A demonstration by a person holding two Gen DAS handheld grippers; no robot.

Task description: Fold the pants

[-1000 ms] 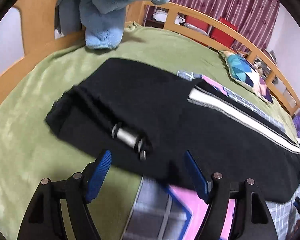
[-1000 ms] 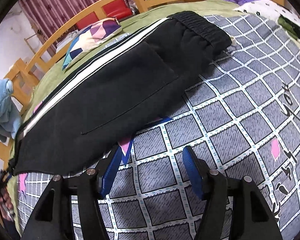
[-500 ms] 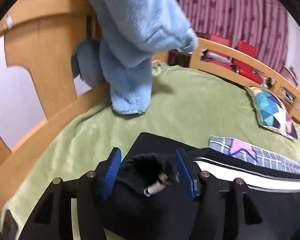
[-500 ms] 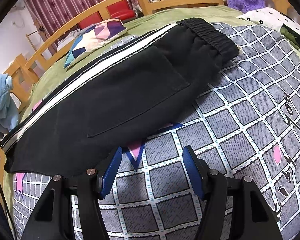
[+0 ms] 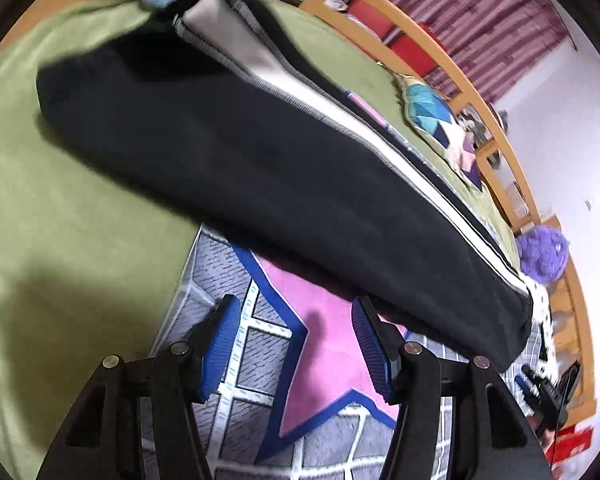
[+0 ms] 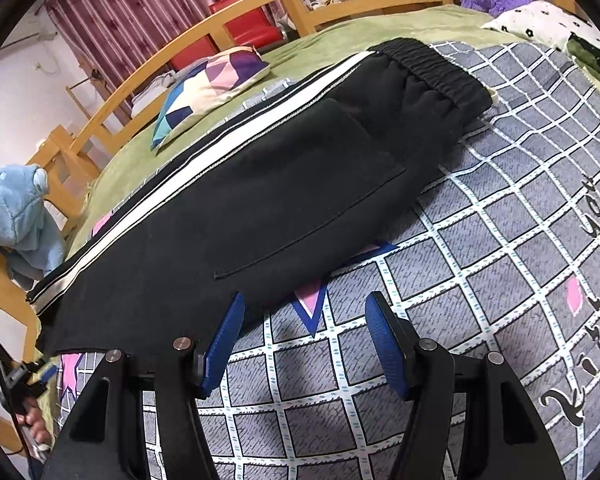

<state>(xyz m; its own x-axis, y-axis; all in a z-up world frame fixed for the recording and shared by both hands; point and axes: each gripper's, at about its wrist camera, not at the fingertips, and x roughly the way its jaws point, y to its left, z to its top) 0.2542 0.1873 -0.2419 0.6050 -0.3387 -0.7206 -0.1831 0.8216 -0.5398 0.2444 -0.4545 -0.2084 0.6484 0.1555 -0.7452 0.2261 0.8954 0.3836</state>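
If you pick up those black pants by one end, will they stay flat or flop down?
Probably flop. The black pants are soft cloth lying limp along the quilt, so the rest would likely sag. The gathered waistband looks thicker and may hang heavier.

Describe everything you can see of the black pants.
The pants are black, of soft thick cloth, with a white stripe along the far side seam, a gathered elastic waistband and a flat pocket. They lie lengthwise, one layer over the other, across a grey checked blanket and green sheet. Neither tool touches them.
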